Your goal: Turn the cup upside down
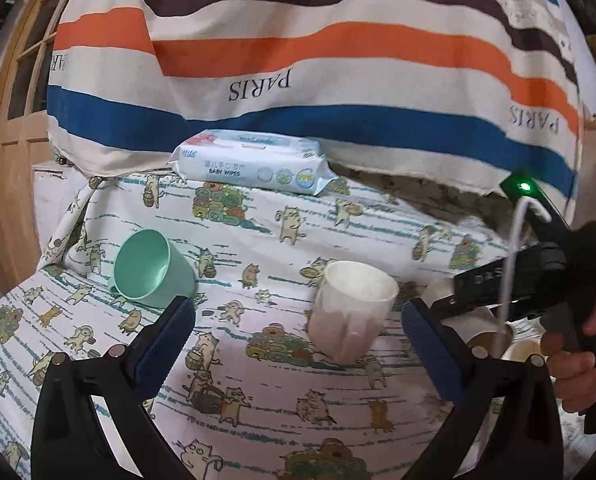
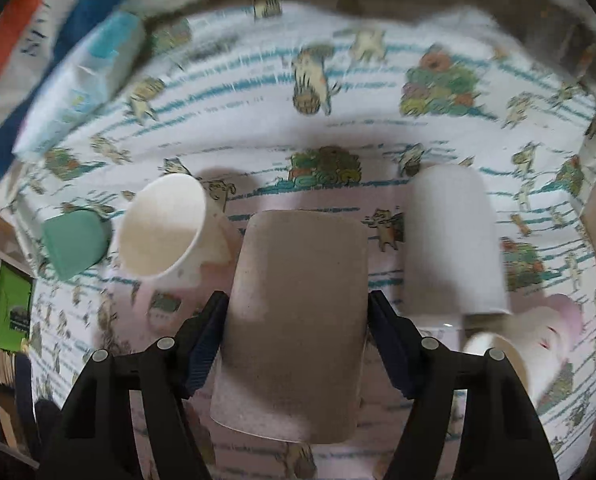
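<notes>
My right hand-held gripper [image 2: 294, 344] is clamped on the brown cup [image 2: 298, 320], both dark ribbed pads [image 2: 202, 344] pressed against its sides. The cup points away from my camera, closed base far, rim near, above the cat-print tablecloth [image 2: 337, 80]; I can't tell whether it touches the cloth.

Using that brown cup as my landmark: just to its left stands a white cup [image 2: 164, 226], mouth open and leaning toward me. Further left, beyond the white one, is the green cup [image 2: 76, 242]. Just right of the brown cup stands a tall white cup [image 2: 453, 240], closed end up. Near that one's foot, lower right, lie a pink cup [image 2: 553, 320] and a cream cup [image 2: 509, 364], both blurred. Far behind and left, the baby wipes pack [image 2: 86, 80] sits at the edge of the table.

On the left camera, my left hand-held gripper [image 1: 298, 344] is wide open, blue pads [image 1: 166, 340] well apart, gripping nothing, hovering over the cloth. The white cup [image 1: 351, 310] stands between its fingers but further ahead, and the green cup [image 1: 152, 268] is tipped, mouth facing me, just past the left finger. The wipes [image 1: 250, 162] lie at the back against a striped cloth [image 1: 298, 48]. At the right edge I see the right gripper [image 1: 537, 280] in a hand [image 1: 577, 364].
</notes>
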A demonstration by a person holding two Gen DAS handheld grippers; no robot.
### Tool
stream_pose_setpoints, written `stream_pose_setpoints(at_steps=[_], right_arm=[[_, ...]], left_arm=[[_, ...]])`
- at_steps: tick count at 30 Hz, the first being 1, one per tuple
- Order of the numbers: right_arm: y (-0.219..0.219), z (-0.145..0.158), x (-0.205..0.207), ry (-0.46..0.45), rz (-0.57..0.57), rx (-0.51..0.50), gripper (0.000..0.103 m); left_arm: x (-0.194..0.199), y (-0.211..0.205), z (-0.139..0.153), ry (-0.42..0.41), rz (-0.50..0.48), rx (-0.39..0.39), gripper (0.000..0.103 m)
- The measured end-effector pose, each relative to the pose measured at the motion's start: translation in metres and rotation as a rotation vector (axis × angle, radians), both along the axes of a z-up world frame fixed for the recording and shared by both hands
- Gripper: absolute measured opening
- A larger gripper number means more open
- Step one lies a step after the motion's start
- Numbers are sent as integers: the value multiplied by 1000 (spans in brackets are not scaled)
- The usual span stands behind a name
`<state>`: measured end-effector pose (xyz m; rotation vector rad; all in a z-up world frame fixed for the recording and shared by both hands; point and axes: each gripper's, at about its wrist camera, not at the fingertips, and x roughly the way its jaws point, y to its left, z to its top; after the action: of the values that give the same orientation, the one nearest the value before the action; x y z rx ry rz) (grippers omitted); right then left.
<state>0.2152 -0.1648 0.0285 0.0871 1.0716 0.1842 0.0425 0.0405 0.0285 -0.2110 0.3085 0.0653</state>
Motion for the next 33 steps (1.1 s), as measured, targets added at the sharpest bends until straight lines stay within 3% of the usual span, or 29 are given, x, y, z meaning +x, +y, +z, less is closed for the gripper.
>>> stream_pose_setpoints(at_steps=[4,8,12,23,26,30,33], right_arm=[[-13,18,-35,-31,7,64,71],[-19,11,-65,-30,37,130,71],[-30,-8,-92,-3,76,154,71],[-16,-45,-110,-12,186,112,69],[-11,-50,-112,-21,179,128,70],[-13,-48,-116,-28,193,222,70],[-31,-35,-127,-119,191,251,74]], left_arm=[[-15,-7,10,-2,-36,32,103],[-33,-19,16,-17,-54,100,103],[-44,-25,21,-10,-98,102,103],[-50,-35,30,16,-58,168,103],[-52,-33,30,22,-45,159,103],[-53,-32,31,32,-35,165,103],[-52,-33,31,49,-42,157,103]])
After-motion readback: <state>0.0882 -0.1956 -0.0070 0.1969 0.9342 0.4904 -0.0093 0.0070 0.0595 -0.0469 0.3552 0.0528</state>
